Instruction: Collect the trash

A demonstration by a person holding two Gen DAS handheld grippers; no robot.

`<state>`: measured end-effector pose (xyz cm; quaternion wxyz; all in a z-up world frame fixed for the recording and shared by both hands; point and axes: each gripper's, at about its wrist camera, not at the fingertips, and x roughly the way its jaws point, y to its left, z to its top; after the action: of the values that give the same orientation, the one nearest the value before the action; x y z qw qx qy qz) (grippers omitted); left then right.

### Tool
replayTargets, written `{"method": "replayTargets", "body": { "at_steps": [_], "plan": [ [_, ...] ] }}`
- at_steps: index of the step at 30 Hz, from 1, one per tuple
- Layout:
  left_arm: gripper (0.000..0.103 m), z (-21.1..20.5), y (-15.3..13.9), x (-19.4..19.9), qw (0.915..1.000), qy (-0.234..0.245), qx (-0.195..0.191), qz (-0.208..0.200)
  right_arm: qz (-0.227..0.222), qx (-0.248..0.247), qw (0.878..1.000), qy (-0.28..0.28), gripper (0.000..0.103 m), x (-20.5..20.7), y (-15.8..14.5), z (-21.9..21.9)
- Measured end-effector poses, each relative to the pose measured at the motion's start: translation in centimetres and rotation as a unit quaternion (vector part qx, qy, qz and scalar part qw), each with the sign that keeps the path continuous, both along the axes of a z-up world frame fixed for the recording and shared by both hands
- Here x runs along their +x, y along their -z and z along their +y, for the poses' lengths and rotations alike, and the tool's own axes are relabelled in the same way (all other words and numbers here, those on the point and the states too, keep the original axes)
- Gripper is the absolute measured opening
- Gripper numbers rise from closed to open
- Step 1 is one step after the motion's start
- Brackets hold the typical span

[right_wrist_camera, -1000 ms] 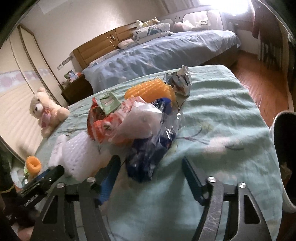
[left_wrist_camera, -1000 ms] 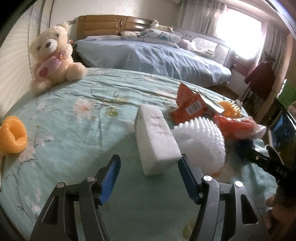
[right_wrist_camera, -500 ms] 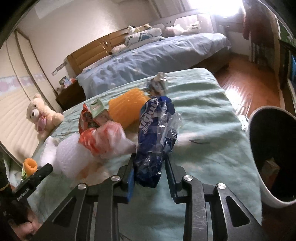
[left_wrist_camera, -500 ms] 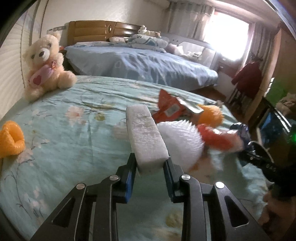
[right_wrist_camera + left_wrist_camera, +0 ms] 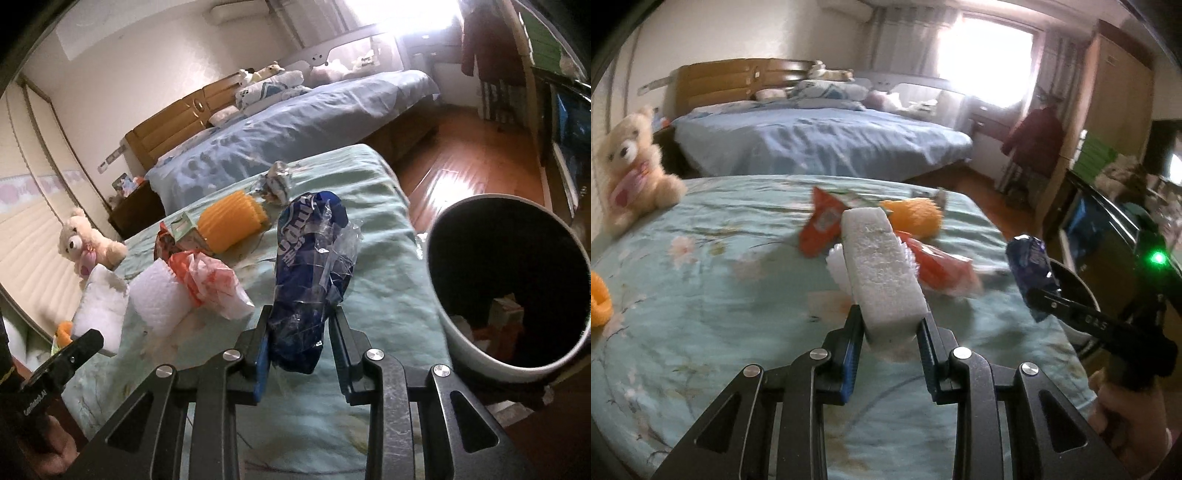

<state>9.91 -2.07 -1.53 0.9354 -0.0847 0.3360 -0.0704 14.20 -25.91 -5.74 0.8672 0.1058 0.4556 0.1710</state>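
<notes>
The foam block (image 5: 882, 273) sits between the left gripper (image 5: 889, 349) fingers, above the bed cover (image 5: 701, 295). To its right the right gripper (image 5: 300, 345) holds the wrapper (image 5: 310, 273), with the bin (image 5: 461, 332) off the cover's right edge. Behind the block lie a foam net (image 5: 229, 221) and packets (image 5: 822, 229). A teddy (image 5: 631, 166) sits at the far left corner; another bed (image 5: 812, 144) stands behind.
</notes>
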Motion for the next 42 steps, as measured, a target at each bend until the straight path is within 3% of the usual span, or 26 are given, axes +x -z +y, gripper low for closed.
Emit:
{"method": "replayTargets", "body": {
  "at_steps": [21, 42],
  "plan": [
    [0.028, -6.8, 0.3, 3.8, 0.9902, 0.139, 0.002, 0.012, -0.003, -0.002, 0.999, 0.053, 0.03, -0.9, -0.5, -6.1],
    [0.028, -13.4, 1.1, 11.2, 0.9805, 0.193, 0.007, 0.036, 0.002, -0.015, 0.994, 0.11, 0.03, -0.4, -0.3, -12.5]
  ]
}}
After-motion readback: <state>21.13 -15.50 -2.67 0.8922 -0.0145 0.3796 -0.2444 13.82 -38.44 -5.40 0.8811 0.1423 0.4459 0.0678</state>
